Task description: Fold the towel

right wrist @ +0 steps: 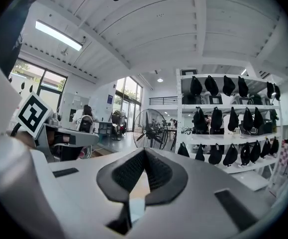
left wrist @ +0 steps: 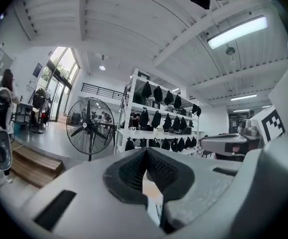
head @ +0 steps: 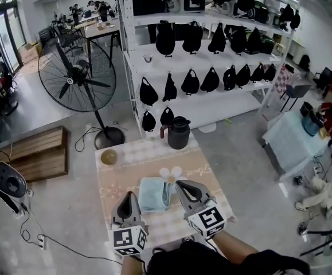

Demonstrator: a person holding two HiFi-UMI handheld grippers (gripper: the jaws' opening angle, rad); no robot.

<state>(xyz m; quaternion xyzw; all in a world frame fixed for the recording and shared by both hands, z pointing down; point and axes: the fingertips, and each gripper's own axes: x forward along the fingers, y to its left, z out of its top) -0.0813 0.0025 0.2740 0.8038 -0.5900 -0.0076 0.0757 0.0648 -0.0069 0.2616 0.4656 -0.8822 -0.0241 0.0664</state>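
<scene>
A light blue towel (head: 155, 193) lies folded into a small rectangle on the table (head: 125, 179), which has a beige checked cloth. In the head view both grippers hover high above the table's near half, pointing level. My left gripper (head: 129, 196) is to the left of the towel and my right gripper (head: 179, 184) to its right. Both are shut with nothing between the pads. In the left gripper view the left gripper (left wrist: 146, 152) has its pads meeting at the tips; the right gripper (right wrist: 144, 152) looks the same in its own view. The towel is hidden in both gripper views.
A black jug (head: 178, 133) stands at the table's far edge, a small round bowl (head: 109, 157) at its far left. Behind are white shelves (head: 211, 56) hung with black bags, a large floor fan (head: 78, 73) and a wooden pallet (head: 39, 153).
</scene>
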